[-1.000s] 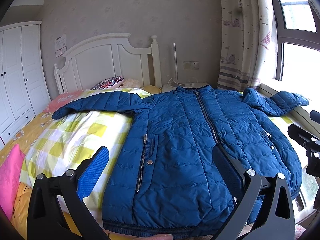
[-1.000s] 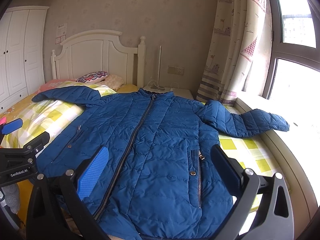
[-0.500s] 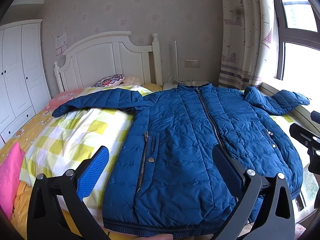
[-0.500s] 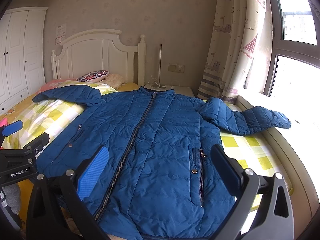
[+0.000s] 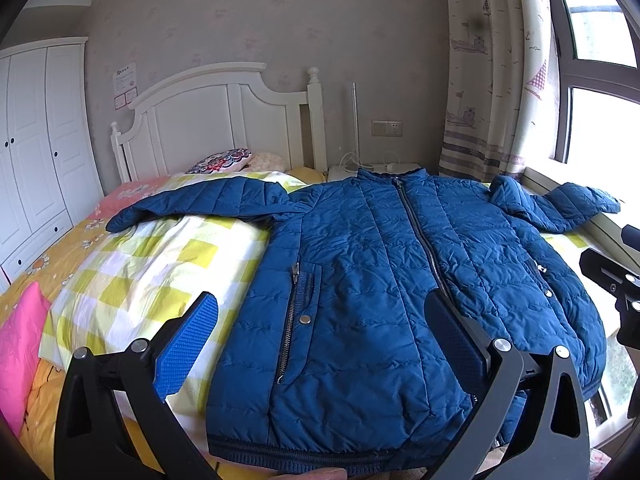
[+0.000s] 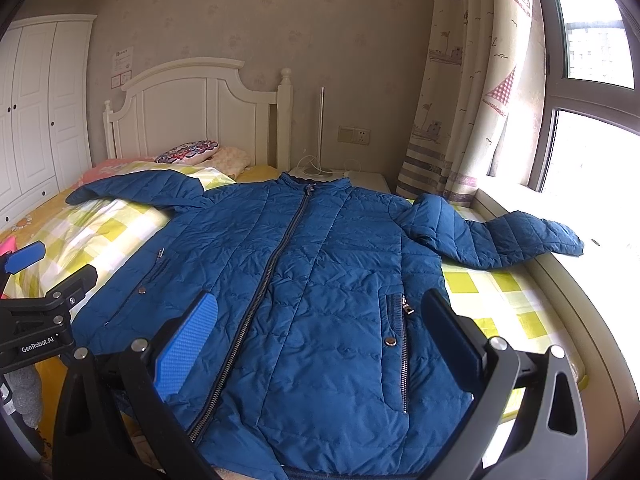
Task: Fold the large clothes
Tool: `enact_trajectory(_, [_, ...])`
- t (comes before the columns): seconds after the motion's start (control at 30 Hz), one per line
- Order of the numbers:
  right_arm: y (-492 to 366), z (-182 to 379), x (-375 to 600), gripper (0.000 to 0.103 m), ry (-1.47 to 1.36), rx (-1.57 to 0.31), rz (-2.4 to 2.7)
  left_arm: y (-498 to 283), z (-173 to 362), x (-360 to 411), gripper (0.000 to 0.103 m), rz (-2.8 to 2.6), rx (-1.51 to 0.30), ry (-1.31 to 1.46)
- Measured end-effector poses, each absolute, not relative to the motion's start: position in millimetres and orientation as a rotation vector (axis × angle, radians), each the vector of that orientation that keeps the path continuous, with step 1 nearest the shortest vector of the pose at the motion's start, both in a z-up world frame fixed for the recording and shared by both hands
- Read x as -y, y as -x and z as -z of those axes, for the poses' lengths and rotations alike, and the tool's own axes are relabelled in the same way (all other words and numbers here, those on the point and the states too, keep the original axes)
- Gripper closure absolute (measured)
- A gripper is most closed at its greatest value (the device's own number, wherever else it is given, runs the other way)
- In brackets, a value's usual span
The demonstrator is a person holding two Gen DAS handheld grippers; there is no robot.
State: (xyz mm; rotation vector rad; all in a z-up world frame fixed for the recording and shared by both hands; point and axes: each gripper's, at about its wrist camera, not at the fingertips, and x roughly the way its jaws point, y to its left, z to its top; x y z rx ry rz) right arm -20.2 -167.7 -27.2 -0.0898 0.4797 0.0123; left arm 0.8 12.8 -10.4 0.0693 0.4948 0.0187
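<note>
Blue quilted fabric fills both views: a padded jacket (image 5: pixel 384 292) lies front-up and zipped shut on the bed (image 5: pixel 132 268), its collar toward the white headboard (image 5: pixel 208 120) and its hem at the near edge. One sleeve (image 5: pixel 200 204) stretches out over the yellow-and-white checked quilt (image 5: pixel 160 280); the other sleeve (image 6: pixel 492 236) reaches toward the window sill (image 6: pixel 532 208), bent at the elbow.

The left gripper (image 5: pixel 324 336) is spread wide, its 2 fingers far apart and holding nothing. One blue ribbed pad (image 5: pixel 188 344) stands out in front of the quilt beside the jacket's edge, while the other finger (image 5: pixel 456 340) shows only its dark side in front of the jacket near the zipper (image 5: pixel 420 240). Whether either finger touches the fabric I cannot tell; they appear to hover above it.

The right gripper (image 6: pixel 320 336) is likewise wide apart and empty, framing the lower front of the jacket between the zipper and a pocket (image 6: pixel 396 344). In this view part of the left gripper's black body, printed "GenRobot.AI", juts in at the left edge.

The jacket's hem is cut off by the bottom of the right wrist view and partly covered by the gripper frames in both. The fisheye corners are black. A patterned cushion (image 5: pixel 220 160) lies by the headboard, a pink pillow (image 5: pixel 20 356) is cropped at the left, and the bright window (image 6: pixel 592 148) washes out whatever lies outside. A curtain (image 6: pixel 464 92) hangs beside it.
</note>
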Motion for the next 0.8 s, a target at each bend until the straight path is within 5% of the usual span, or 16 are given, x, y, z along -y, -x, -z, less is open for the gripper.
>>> enact_trajectory(0.8, [17.0, 27.3, 176.7, 0.002, 0.062, -0.485, -0.027, 0.5, 11.3, -9.3, 0.004, -0.009, -0.491, -0.07])
